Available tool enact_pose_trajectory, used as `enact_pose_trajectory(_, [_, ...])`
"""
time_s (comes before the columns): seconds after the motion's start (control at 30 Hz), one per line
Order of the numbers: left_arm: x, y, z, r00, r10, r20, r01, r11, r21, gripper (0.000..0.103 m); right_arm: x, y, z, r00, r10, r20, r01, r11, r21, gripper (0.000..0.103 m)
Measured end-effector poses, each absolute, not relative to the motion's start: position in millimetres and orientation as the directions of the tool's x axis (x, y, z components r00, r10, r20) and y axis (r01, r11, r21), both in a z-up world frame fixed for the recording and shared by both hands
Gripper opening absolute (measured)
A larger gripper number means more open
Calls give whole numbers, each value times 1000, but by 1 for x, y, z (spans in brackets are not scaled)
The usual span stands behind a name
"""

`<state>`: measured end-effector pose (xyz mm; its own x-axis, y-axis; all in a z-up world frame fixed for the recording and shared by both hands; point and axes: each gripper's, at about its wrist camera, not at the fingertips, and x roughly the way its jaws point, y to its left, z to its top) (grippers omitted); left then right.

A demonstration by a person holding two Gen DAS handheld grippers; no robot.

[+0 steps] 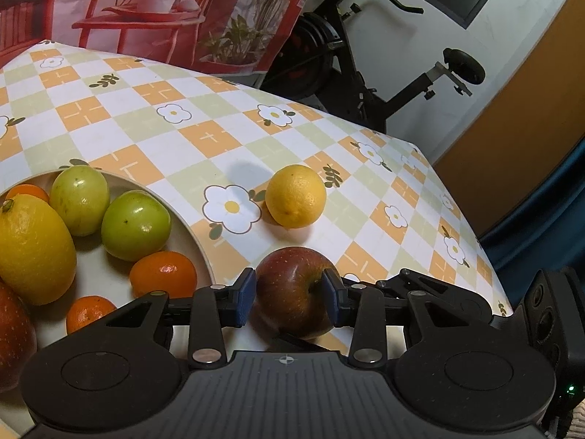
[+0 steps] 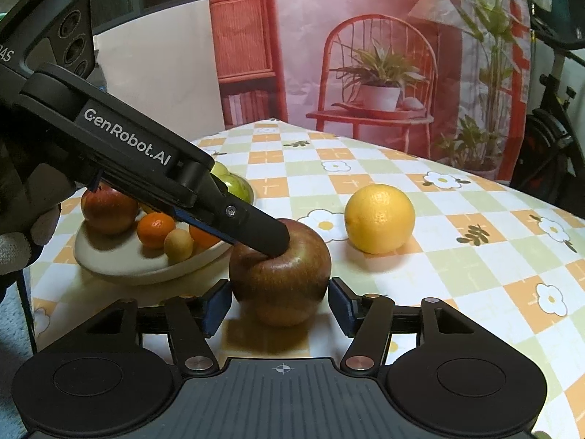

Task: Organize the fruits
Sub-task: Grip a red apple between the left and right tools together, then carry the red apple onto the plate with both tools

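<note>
now apple (image 1: 292, 292) pinched in left claw (image 1: 290, 294).

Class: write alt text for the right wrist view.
A red apple sits on the table between the open right gripper, pinched on top by the left gripper. A lemon lies behind; a fruit plate sits left.

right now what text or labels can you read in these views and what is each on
"GenRobot.AI" in white letters on the side of the left gripper, seen in the right wrist view.
A partial white marking at the left edge of the same view, on the camera block of that gripper: cut off, not readable.
No readable text on the red apple, the lemon, the plate or the tablecloth.
</note>
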<state>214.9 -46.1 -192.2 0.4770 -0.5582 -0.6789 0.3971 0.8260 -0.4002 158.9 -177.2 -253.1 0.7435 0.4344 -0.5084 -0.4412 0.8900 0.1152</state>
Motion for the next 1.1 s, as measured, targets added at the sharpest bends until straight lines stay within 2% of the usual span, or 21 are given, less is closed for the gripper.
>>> enact_pose_trajectory(0.5, [194,-15,-162,514,-542,-665,391,838,-381,41,150,-165,-227,722,525,-451,-523,841,142,54])
enact_pose_trajectory(1.1, [153,63,-156,583,-411,-701,191,908,-373,41,153,-86,-215,533,688,-492,-729,669,145,54])
